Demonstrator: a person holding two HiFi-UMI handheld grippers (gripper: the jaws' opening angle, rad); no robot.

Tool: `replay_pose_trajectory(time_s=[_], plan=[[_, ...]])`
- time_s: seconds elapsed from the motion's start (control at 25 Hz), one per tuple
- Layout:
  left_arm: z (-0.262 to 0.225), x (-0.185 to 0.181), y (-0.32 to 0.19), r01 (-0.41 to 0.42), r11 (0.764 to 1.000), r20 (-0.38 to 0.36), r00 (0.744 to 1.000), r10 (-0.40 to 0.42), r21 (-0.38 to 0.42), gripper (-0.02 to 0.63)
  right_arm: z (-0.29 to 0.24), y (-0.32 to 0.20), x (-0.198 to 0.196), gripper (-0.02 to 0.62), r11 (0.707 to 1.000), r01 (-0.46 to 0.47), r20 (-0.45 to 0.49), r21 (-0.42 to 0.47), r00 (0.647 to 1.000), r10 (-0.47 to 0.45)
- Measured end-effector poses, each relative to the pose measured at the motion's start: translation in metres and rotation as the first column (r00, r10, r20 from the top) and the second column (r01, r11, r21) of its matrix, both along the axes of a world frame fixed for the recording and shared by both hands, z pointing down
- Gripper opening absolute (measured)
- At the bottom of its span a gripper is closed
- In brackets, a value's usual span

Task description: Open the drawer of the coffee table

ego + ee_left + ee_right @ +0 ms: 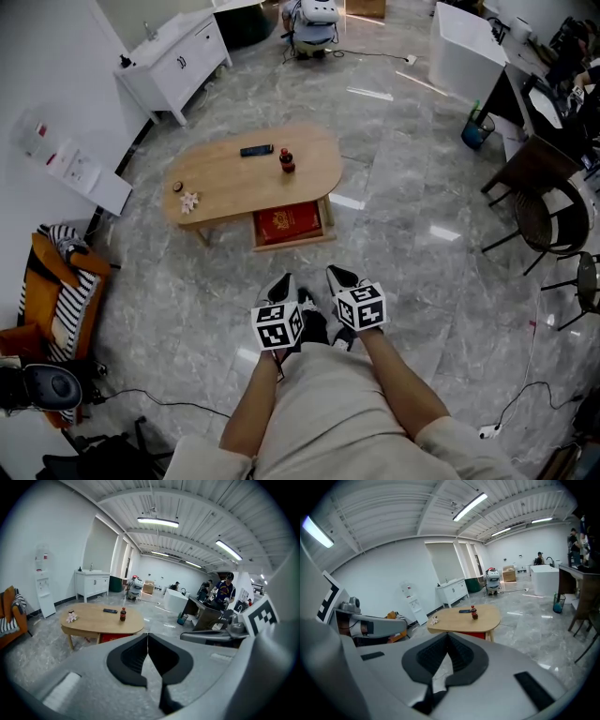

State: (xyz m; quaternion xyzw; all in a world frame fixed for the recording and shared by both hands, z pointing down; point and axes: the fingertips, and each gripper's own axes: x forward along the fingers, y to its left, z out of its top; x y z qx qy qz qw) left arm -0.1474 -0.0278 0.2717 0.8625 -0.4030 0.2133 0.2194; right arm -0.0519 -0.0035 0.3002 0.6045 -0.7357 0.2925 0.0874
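The left gripper (282, 284) is pressed together on nothing, and the right gripper (339, 277) just beside it is the same. Both are held close to the person's body, well apart from the coffee table (225, 183). The table lies straight ahead across bare floor, its long axis running left to right across the head view. The drawer (287, 227) sits under the near long edge, towards the right end. It looks already drawn out towards the person, with a red flat thing (288, 221) showing inside. It lies almost dead ahead of the left gripper, though neither gripper is clearly nearer.

By count:
- One table and one drawer
- Two grippers
- At the table's left end, one small dark round thing (178, 187) and one pale star-shaped thing (189, 201)
- Near the far edge, one dark remote (256, 150)
- Towards the middle, one red-capped bottle (287, 161)
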Motion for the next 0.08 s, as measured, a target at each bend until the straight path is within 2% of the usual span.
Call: replay_pose_trajectory(time_s=[0.08], plan=[[-0.0014,0.0037,0.0024,-0.011,1.000,0.004,1.000,0.011,0.006,0.012,-0.0011,0.0014,0.0003,0.015,1.000,0.002,0.003,0.002,1.000,-0.002]])
